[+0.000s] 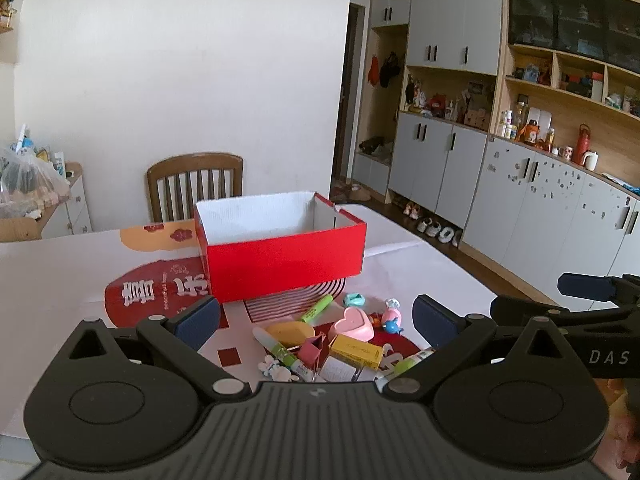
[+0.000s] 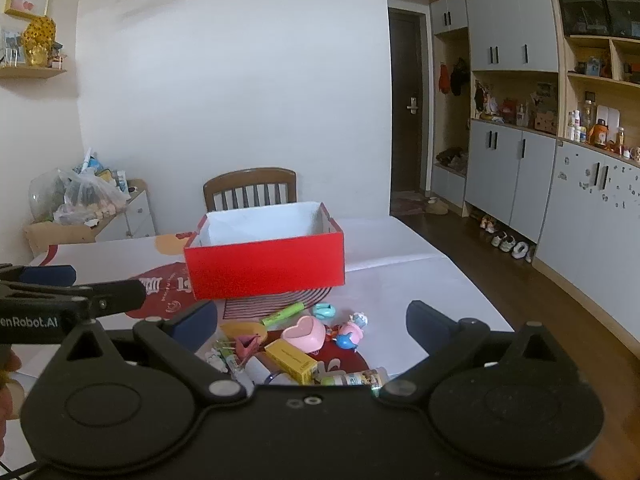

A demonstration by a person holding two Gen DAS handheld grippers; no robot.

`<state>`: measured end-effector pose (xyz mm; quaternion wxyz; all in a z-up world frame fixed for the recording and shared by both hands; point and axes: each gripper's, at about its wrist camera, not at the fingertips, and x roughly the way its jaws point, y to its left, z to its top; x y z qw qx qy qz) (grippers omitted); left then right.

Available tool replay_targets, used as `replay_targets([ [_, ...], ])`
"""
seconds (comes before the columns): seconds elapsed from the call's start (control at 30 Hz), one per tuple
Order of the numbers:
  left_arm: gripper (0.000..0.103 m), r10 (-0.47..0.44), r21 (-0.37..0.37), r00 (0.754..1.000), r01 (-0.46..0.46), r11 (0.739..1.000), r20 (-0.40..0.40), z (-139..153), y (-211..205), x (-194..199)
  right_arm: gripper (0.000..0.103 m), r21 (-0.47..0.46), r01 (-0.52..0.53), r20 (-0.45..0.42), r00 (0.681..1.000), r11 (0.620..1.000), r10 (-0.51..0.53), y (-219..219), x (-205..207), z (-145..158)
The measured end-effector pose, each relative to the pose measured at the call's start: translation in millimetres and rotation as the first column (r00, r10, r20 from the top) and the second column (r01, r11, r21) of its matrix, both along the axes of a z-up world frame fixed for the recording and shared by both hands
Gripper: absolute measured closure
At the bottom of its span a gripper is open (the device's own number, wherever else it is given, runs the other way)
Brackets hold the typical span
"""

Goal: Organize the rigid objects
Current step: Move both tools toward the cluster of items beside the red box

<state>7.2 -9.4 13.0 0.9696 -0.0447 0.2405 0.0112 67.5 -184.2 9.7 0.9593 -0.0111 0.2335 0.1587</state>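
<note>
An open red box (image 1: pixel 286 258) (image 2: pixel 266 266) with a white inside stands on the table; nothing shows in the part of its inside I see. In front of it lies a heap of small items: a pink heart dish (image 1: pixel 354 322) (image 2: pixel 304 332), a yellow carton (image 1: pixel 356 352) (image 2: pixel 292 360), a green marker (image 1: pixel 317 308) (image 2: pixel 284 314), a teal piece (image 1: pixel 354 300) (image 2: pixel 323 310), a pig figure (image 1: pixel 391 316) (image 2: pixel 351 330). My left gripper (image 1: pixel 316 322) hangs open above the heap, holding nothing. Beside it, my right gripper (image 2: pixel 312 326) is open too.
A wooden chair (image 1: pixel 195 184) (image 2: pixel 250 190) stands behind the table. A side cabinet with plastic bags (image 2: pixel 80 200) is at the left. Grey cupboards (image 1: pixel 520 200) and shoes on the floor (image 2: pixel 508 242) line the right wall. The table's right edge (image 2: pixel 460 264) drops to wooden floor.
</note>
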Motion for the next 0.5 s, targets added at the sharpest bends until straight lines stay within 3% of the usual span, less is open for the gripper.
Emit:
replay_targets([
  [0.2,0.000,0.020,-0.023,0.998,-0.021,1.000,-0.062,-17,3,22,0.003,-0.014,0.002,-0.061,0.998,1.000,-0.002,-5,16,-15],
  [0.5,0.000,0.040,0.005,0.993,-0.039,0.999,-0.114,-54,-4,62,0.007,-0.046,-0.042,-0.140,0.990,0.998,0.035,-12,55,-53],
])
